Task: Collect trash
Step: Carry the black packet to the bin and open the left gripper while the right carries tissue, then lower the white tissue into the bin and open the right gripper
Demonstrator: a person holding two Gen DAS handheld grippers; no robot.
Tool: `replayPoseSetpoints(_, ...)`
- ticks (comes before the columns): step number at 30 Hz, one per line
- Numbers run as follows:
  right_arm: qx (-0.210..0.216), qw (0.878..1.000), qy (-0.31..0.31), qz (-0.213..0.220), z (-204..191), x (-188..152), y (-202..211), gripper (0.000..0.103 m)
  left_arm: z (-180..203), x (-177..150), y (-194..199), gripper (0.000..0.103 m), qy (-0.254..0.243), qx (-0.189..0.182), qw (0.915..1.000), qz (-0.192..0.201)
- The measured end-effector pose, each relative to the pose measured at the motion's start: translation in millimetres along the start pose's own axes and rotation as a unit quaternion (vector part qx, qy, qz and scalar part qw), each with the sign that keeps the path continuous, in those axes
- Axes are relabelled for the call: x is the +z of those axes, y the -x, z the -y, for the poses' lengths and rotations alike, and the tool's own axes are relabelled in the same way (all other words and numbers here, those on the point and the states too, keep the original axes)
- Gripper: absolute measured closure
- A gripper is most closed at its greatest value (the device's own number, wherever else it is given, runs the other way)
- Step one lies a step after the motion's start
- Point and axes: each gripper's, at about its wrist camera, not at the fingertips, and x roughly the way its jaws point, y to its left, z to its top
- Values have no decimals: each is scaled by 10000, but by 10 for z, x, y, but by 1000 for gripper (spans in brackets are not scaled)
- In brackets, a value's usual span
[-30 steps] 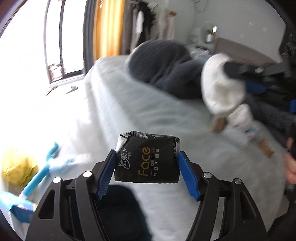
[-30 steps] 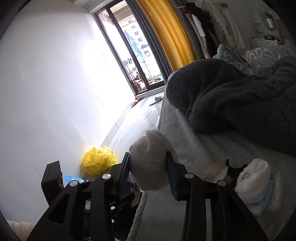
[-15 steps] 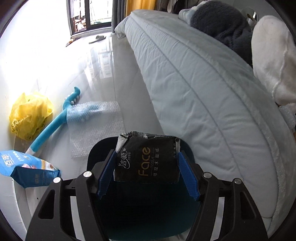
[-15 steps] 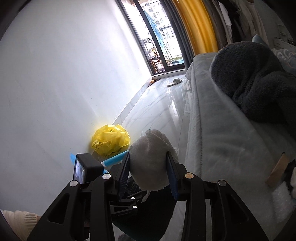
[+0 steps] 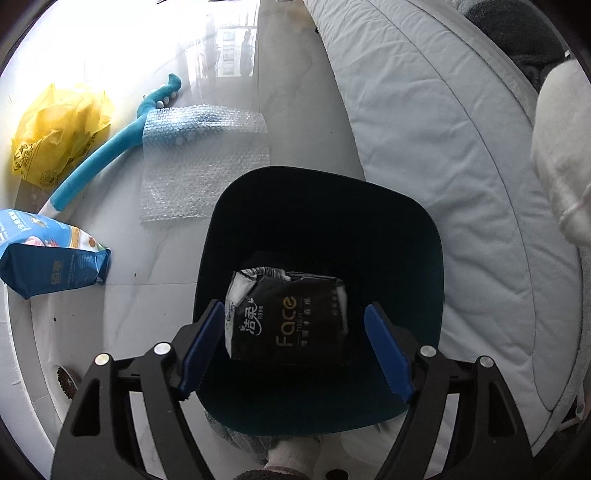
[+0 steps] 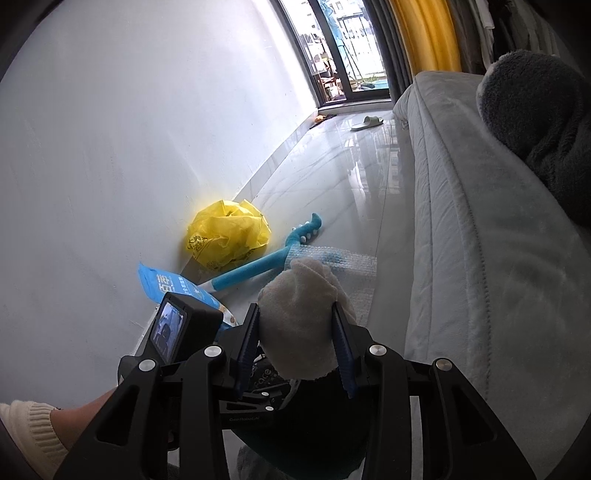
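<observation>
Left gripper (image 5: 291,345) jaws spread, black "Face" tissue pack (image 5: 286,319) loose between them over dark round bin (image 5: 424,236). Right gripper (image 6: 297,350) jaws pinching white fabric wad (image 6: 301,325). Bubble wrap sheet (image 5: 203,166) on floor at 11 o'clock of bin.

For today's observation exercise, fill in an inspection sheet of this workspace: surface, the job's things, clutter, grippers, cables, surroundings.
Surface: glossy pale tiled floor beside a grey bed.
Job's things: dark bin on the floor; black tissue pack over its opening, between the spread fingers; white wad.
Clutter: yellow bag, blue brush, bubble wrap, blue packet, all on the floor.
Grippers: left gripper open above the bin; right gripper shut on the white wad.
Cables: nothing seen.
Surroundings: white wall, glass door, yellow curtain, slipper, dark blanket.
</observation>
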Motion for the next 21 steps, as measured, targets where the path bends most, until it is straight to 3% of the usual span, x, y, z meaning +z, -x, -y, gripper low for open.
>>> replayPoseSetpoints(3,9,9997,-71,-215,-11,-66,-130,64,-77,-18,49,14,61,-109,9999,-64)
replayPoseSetpoints(10,-108,9983,-158,-557,-60,-159,-457,64,-211,-29,259,13,101,-95,9998,144)
replayPoseSetpoints(21,-498,9912,-71,-1224,-121,-403,-895,64,-285,21,851,13,-58,-44,9923,1237)
